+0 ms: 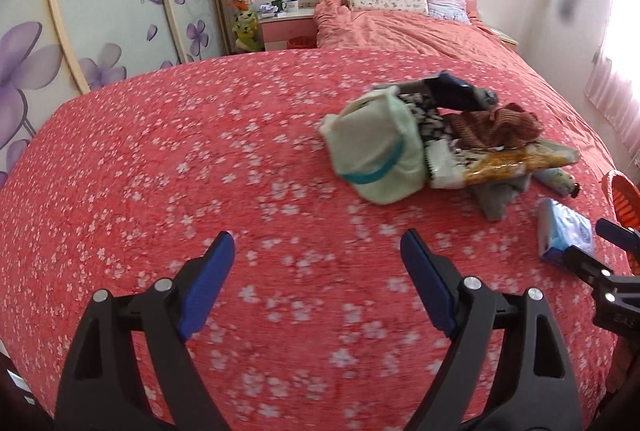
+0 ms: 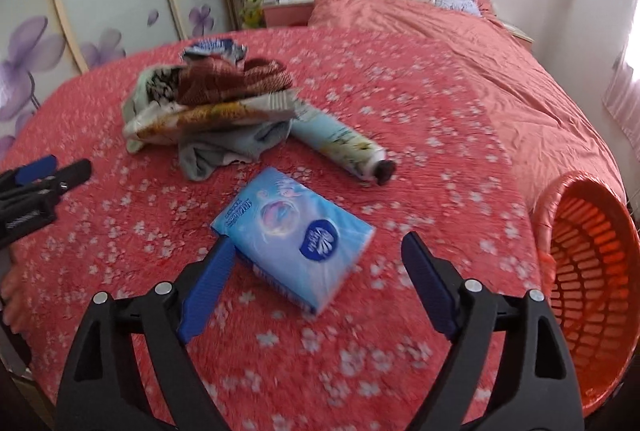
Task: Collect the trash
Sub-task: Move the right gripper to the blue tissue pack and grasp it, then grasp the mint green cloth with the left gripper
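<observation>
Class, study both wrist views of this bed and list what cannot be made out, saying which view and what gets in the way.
- Orange basket: the right wrist view's edge cuts it off; whether it holds anything cannot be told.
- Pile: overlapping cloths and wrappers hide its lower layers in the left wrist view.
- Blue tissue pack: motion blur makes its print unreadable.
- Nightstand: its items are too small.
</observation>
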Demonstrator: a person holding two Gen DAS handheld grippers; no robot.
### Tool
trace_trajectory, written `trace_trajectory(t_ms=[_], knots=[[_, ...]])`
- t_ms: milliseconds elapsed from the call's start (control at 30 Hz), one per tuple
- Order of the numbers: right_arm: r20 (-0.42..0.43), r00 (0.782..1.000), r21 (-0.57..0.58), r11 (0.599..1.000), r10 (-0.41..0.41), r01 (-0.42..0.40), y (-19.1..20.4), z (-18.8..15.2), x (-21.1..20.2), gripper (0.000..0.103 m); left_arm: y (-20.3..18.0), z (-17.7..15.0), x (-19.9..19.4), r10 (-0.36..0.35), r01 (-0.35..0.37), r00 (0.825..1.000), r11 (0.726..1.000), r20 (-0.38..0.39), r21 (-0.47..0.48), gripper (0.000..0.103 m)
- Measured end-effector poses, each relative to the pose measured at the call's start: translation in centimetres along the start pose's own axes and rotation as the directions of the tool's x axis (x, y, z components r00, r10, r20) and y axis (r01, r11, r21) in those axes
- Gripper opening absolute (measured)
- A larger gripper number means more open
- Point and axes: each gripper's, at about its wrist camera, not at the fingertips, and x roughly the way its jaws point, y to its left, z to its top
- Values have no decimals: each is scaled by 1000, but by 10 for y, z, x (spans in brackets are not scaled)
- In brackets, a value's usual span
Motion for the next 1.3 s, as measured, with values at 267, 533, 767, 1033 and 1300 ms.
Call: trace_trajectory(t_ms=[267, 533, 767, 1033, 1300], knots=[[-22, 1000, -35, 999, 2, -2, 9, 6, 10, 74, 17, 6, 9, -2, 2, 1000, 1000, -10, -28, 83], [-10, 1000, 4, 1000, -23, 23, 4, -13, -5, 68, 14, 43, 21, -75, 76, 997, 991, 7, -108, 83], [-1, 1000, 2, 1000, -27, 27, 7, -13, -3, 68, -12, 72, 37, -106, 106, 994, 989, 7, -102, 72], [-1, 1000, 4, 1000, -29, 29, 7, -14, -3, 68, -16, 61, 45, -215, 212, 976, 974, -30, -77, 4], [-1, 999, 17, 999, -38, 38, 5, -17, -4, 68, 18, 29, 11, -230, 227, 973, 971, -34, -72, 4]])
